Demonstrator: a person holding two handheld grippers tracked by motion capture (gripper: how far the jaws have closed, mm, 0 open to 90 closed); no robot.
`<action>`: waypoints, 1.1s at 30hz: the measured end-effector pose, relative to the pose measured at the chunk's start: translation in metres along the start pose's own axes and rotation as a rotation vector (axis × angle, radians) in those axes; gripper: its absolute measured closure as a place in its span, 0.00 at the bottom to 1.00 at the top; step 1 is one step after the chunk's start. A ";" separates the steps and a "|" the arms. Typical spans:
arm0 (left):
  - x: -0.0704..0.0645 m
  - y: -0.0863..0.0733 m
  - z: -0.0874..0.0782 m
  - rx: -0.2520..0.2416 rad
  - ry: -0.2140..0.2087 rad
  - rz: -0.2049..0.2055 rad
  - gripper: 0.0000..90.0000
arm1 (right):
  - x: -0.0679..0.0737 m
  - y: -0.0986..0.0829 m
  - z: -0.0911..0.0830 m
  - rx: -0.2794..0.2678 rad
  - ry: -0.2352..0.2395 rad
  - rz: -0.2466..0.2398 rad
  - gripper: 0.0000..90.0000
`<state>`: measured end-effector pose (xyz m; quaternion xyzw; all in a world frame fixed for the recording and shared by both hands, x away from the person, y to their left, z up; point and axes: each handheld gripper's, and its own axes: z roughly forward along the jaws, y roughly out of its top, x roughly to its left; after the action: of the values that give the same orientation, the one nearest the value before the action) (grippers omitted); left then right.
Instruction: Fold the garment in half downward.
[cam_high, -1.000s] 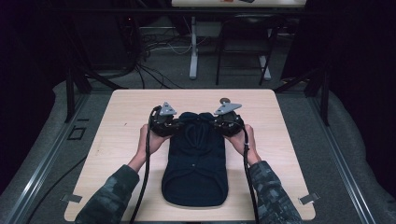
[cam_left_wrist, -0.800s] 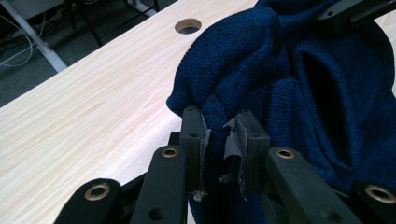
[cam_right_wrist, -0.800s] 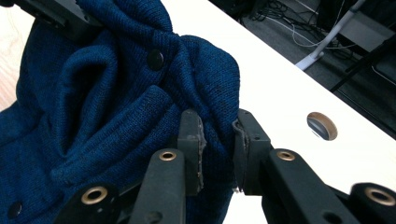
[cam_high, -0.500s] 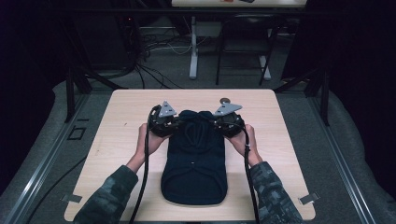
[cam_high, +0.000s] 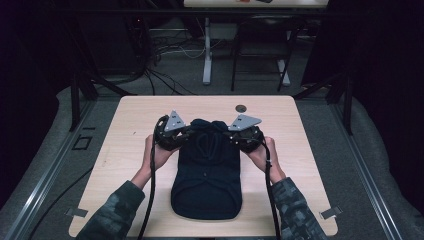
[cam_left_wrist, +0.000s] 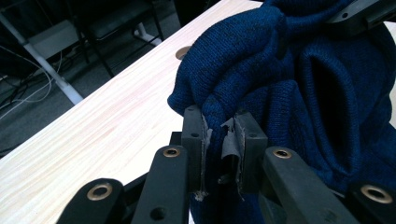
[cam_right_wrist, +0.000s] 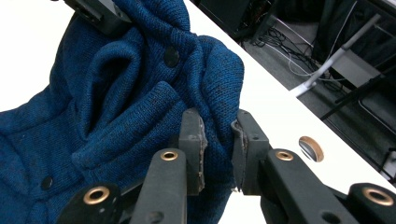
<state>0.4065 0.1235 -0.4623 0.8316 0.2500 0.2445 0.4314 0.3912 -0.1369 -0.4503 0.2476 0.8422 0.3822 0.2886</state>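
A dark blue knitted garment (cam_high: 206, 185) with buttons lies lengthwise on the table, its far end bunched up. My left gripper (cam_high: 187, 134) is shut on the far left edge of the garment; the knit (cam_left_wrist: 280, 79) is pinched between the pads of the left gripper (cam_left_wrist: 223, 140). My right gripper (cam_high: 231, 136) is shut on the far right edge, and a thick fold of the garment (cam_right_wrist: 116, 107) sits between the jaws of the right gripper (cam_right_wrist: 217, 144). Each gripper view also shows the other gripper across the bunched cloth.
The light wooden table (cam_high: 135, 115) has a round cable hole (cam_high: 241, 108) just beyond the garment, also seen as the hole (cam_right_wrist: 311, 148) near my right jaws. Dark floor, cables and chair legs lie past the far edge. Bare tabletop flanks the garment.
Both grippers have drawn slightly toward the person with the garment's far edge held, bunching it a little more. The near end of the garment has stayed in place.
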 end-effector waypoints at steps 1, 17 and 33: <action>-0.002 -0.001 -0.002 -0.003 0.001 0.004 0.86 | 0.001 -0.001 -0.001 -0.004 0.003 0.001 0.84; 0.000 -0.025 0.004 0.027 -0.030 -0.054 0.78 | 0.011 -0.013 0.005 -0.030 0.037 -0.059 0.87; -0.013 -0.039 -0.016 0.033 -0.075 -0.148 0.42 | 0.015 -0.015 0.013 -0.038 0.042 -0.086 0.87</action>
<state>0.3787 0.1440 -0.4892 0.8264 0.2983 0.1768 0.4436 0.3865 -0.1300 -0.4736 0.1975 0.8506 0.3904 0.2917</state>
